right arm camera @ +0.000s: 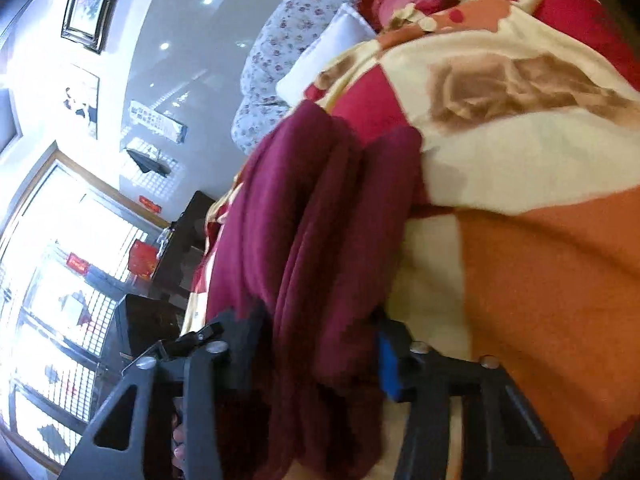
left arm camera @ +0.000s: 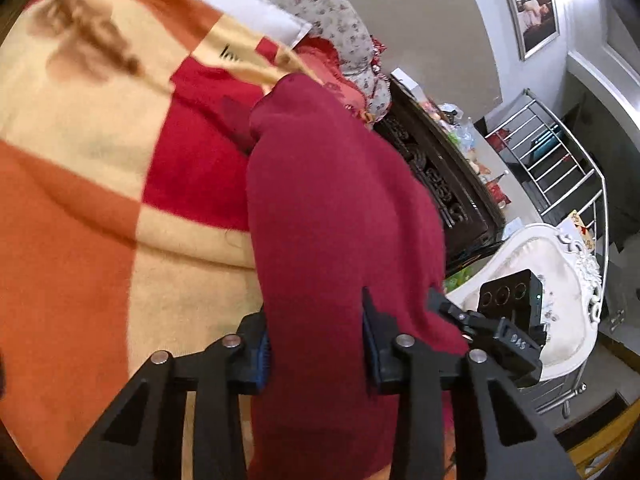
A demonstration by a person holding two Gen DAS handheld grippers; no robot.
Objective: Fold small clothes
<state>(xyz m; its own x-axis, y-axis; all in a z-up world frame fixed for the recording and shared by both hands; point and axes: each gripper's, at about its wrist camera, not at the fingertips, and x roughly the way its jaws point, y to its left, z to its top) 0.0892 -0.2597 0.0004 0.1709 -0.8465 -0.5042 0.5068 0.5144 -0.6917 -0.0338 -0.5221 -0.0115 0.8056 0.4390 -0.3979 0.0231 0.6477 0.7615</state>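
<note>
A dark maroon knit garment [left arm camera: 332, 200] lies in a long bunched strip on a checked orange, cream and red blanket [left arm camera: 100, 160]. My left gripper [left arm camera: 318, 344] is shut on its near end, and the cloth fills the gap between the blue pads. The right gripper [left arm camera: 442, 304] bites the same garment's right edge just beside it. In the right wrist view the garment [right arm camera: 312, 220] hangs in thick folds, and the right gripper [right arm camera: 320, 344] is shut on the bunched cloth. The cloth hides the fingertips in both views.
A white pillow [left arm camera: 248, 8] and floral bedding [left arm camera: 320, 4] lie at the blanket's far end. A dark carved wooden piece [left arm camera: 444, 176], a white ornate chair [left arm camera: 552, 276] and a metal rack [left arm camera: 560, 160] stand to the right. Bright windows [right arm camera: 60, 280] fill one wall.
</note>
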